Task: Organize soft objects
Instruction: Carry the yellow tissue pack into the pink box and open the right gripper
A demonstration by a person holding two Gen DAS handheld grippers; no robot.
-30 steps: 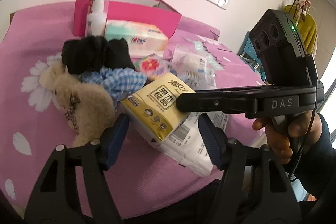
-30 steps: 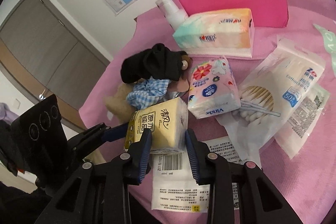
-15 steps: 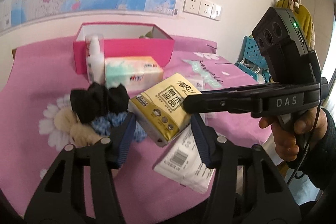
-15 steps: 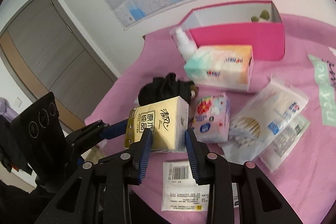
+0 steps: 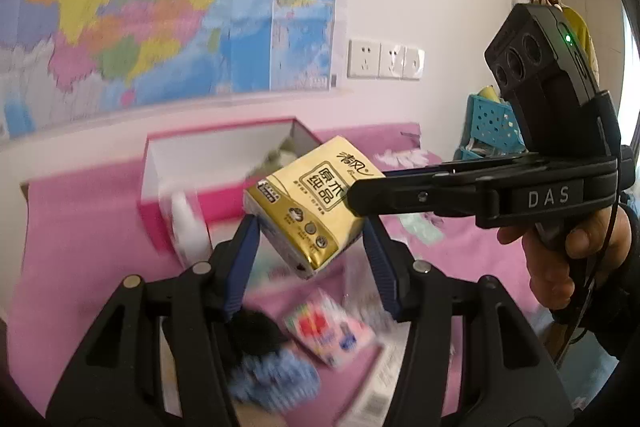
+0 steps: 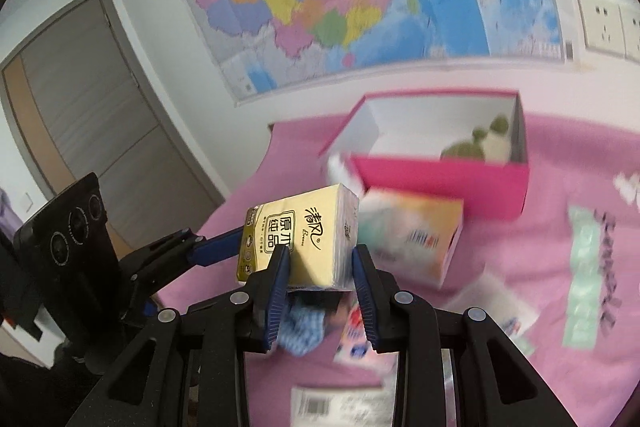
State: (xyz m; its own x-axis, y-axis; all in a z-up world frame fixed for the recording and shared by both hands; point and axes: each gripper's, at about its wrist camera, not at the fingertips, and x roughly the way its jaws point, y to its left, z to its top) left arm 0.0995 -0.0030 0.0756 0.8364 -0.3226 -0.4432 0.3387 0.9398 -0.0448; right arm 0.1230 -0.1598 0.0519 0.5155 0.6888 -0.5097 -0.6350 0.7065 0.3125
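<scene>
A yellow tissue pack (image 6: 298, 233) is held in the air above the pink table, gripped by both grippers. My right gripper (image 6: 319, 251) is shut on its near end. My left gripper (image 5: 310, 227) closes on its sides; the pack also shows in the left wrist view (image 5: 310, 205). The pink box (image 6: 440, 179) stands open behind, with a green soft toy (image 6: 476, 143) inside. Below lie a blue checked cloth (image 6: 300, 327) and a floral tissue pack (image 5: 328, 331).
A pastel tissue box (image 6: 412, 235) and a white spray bottle (image 5: 188, 223) stand in front of the pink box. Cotton-swab bags and a barcode pack (image 6: 332, 407) lie on the pink cloth. A blue basket (image 5: 492, 123) stands far right.
Both grippers have lifted the yellow tissue pack up off the table and toward the pink box. The items on the table now lie further below.
</scene>
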